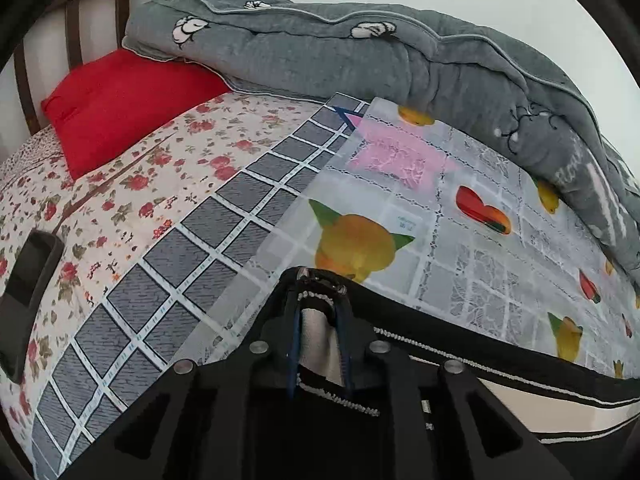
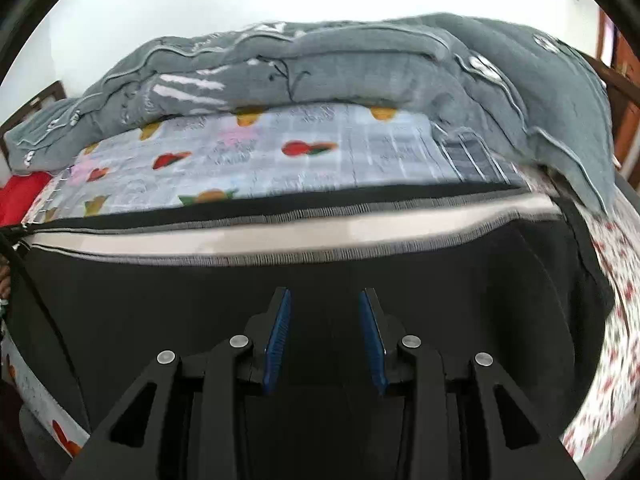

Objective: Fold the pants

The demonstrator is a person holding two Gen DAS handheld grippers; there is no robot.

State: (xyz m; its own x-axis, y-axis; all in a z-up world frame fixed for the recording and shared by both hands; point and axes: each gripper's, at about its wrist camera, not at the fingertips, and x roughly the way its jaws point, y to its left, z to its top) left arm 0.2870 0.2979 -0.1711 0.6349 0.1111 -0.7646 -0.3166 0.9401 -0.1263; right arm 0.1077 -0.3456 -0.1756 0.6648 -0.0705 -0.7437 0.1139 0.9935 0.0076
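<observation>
- The pants (image 2: 120, 312) are black, with a pale cream band running along their length, edged on both sides by grey-and-white ribbed stitching.
- They lie spread across the near part of the bed (image 1: 140, 184), on a translucent plastic sheet (image 1: 480, 184) printed with oranges and red hearts; the striped edge runs from side to side in the right wrist view.
- The fabric looks smooth and flat over most of its width, with a dark fold at the right end where it turns down over the floral sheet (image 2: 616, 312).
- The left claw (image 1: 320, 300) is clenched on one end of the pants: a bunched piece of black cloth with cream lining and ribbed stitching sits pinched between its blue pads, raised off the plastic sheet.
- From that pinch the striped edge stretches away to the right in the left wrist view.
- The right claw (image 2: 324, 320) is released, its blue pads standing apart over the black cloth with nothing pinched between them; whether the tips touch the fabric cannot be told.
- A grey quilt (image 1: 320, 48) is heaped along the far side of the bed and a red pillow (image 1: 120, 104) lies by the headboard, both apart from the pants.
</observation>
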